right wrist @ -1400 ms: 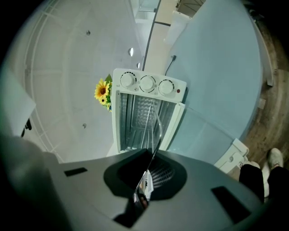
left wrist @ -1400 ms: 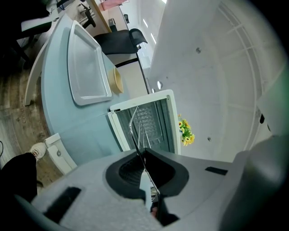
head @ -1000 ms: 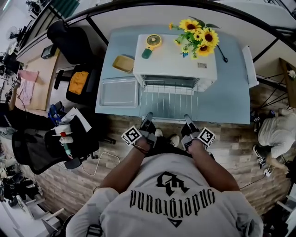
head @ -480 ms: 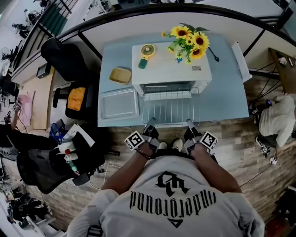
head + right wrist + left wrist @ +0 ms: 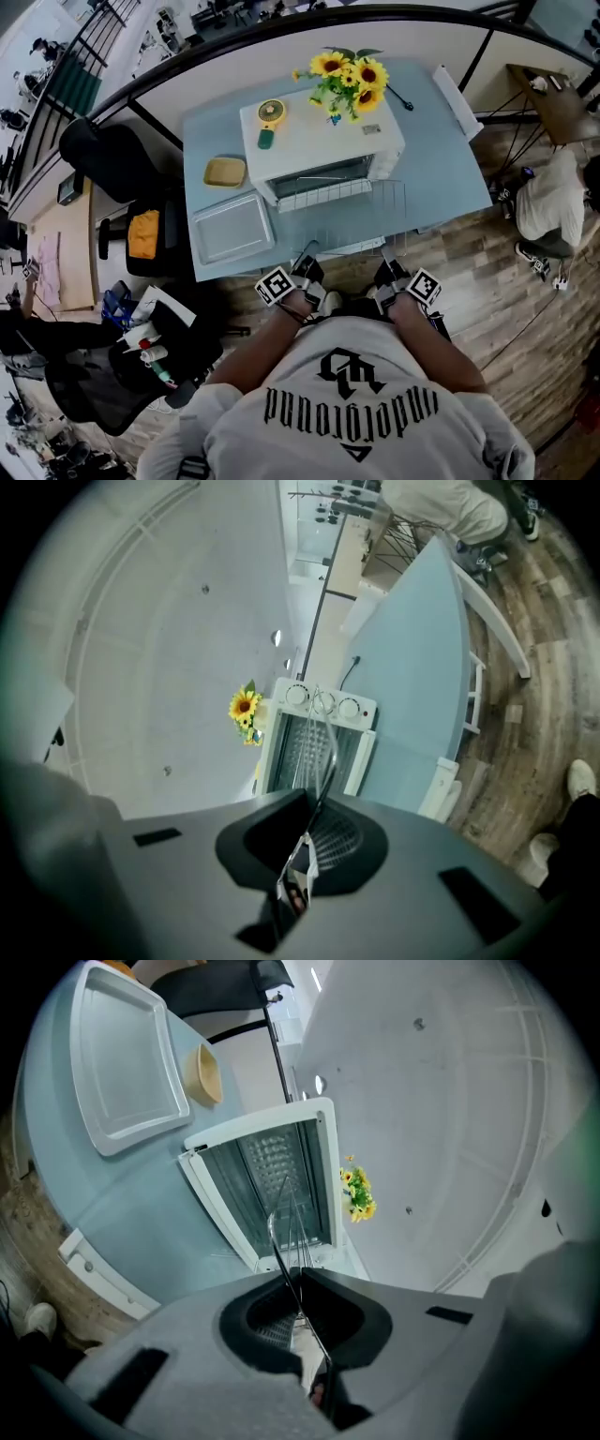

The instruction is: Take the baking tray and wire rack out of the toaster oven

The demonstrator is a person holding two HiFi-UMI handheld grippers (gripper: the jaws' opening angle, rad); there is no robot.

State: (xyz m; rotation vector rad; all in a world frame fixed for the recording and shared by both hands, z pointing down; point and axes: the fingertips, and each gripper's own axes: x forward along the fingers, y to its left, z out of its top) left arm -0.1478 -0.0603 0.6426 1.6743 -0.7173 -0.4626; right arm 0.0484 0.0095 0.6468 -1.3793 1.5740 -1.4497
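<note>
The left claw is clamping fully shut on the near edge of the thin silver wire rack, its pads pressing on a single wire of the rack's frame. The right claw is gripping the same near edge further along, with its jaws closed down on the wire. The rack is hanging between the two claws and the white boxy toaster oven, stretching out over the pale blue surface in front of the oven's open mouth. The oven door is lying folded down.

The shallow silver rectangular baking tray is resting flat on the surface just left of the oven, apart from the rack. A small yellow dish is sitting behind the tray. A bunch of sunflowers is standing on the oven's top.
</note>
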